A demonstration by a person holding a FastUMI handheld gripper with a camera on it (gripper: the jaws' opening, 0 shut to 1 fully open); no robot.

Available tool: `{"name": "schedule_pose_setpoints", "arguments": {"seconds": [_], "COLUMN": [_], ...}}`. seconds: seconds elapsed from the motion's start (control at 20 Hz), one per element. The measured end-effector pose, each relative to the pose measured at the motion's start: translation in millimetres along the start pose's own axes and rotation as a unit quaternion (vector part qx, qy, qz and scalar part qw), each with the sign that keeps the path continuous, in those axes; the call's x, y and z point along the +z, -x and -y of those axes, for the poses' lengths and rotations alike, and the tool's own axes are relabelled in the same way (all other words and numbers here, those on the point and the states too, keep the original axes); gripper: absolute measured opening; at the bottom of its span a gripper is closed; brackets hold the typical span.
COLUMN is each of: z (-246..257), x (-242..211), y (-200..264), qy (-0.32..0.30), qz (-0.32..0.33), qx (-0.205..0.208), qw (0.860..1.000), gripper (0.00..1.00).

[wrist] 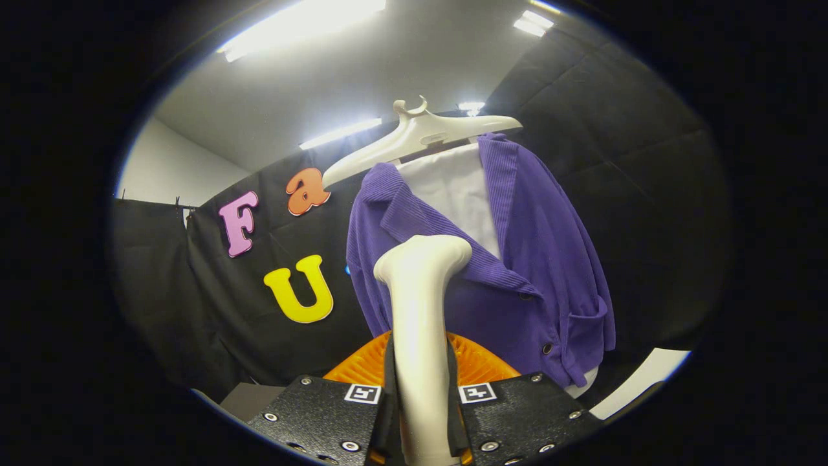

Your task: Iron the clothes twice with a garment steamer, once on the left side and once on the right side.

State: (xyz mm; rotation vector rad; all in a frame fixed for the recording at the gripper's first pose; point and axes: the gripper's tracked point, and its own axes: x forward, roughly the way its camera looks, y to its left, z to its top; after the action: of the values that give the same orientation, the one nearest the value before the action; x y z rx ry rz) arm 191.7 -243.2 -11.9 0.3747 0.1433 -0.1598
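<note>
Purple corduroy makes up the jacket [517, 259] that hangs on a pale plastic hanger [420, 137], well up ahead of the gripper and set against the black cloth wall [647, 194] of the booth. Its collar and lapels fall open over a white shirt [456, 194] worn beneath, and dark buttons run down the front edge beside a patch pocket low on the side. A strip of the white shirt's hem peeps out under the jacket's lower edge. Rising from between the fingers is the cream-coloured garment steamer [420, 336]: its long handle stands nearly upright and its head bends forward at the top, where it lies over the jacket's lower lapel; whether the head actually touches the cloth cannot be told. The gripper [420, 414] is closed upon the steamer's handle, a finger pressing it on either side, each finger bearing a small square black-and-white marker on its upper face. Just behind the handle, beneath the jacket, sits a ribbed orange object [479, 366], rounded on top, half hidden by the fingers. Overhead runs a grey ceiling [388, 84] with long bright strip lights [304, 26], and a pale wall [162, 171] shows past the black cloth.
</note>
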Motion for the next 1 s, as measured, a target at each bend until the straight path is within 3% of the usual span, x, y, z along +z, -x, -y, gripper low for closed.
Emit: {"name": "schedule_pose_setpoints", "arguments": {"seconds": [1.0], "z": [72.7], "x": [-188.4], "y": [20.8], "qy": [-0.009], "qz": [-0.151], "qx": [-0.019], "qw": [0.988], "gripper": [0.30]}}
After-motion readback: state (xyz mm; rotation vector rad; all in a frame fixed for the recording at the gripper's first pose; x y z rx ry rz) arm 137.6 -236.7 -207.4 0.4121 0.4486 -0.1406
